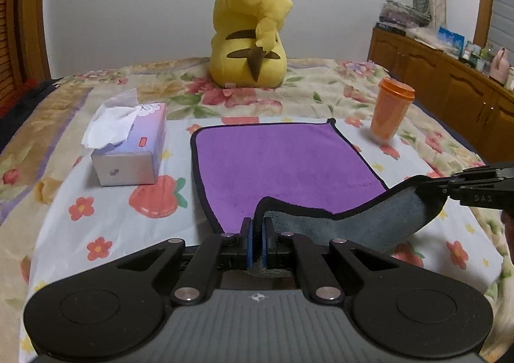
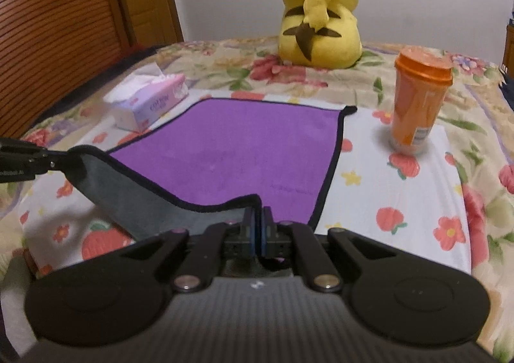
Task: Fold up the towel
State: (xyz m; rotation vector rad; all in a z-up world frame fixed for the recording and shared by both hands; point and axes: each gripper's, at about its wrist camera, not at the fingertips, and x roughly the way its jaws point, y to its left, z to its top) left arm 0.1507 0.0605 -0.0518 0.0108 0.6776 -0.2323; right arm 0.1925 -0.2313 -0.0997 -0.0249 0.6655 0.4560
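Floral bedsheet (image 1: 96,202) carries a purple, black-edged microfibre towel (image 1: 273,160); left gripper (image 1: 257,234) and right gripper (image 2: 258,225) pinch its lifted near corners, baring grey underside.

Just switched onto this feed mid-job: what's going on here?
A person is folding a purple towel on a flowered bedspread. The left claw and the right claw are each shut on a near corner, lifted so the grey underside shows. The far half lies flat. A tissue box, an orange cup and a yellow plush sit around it.
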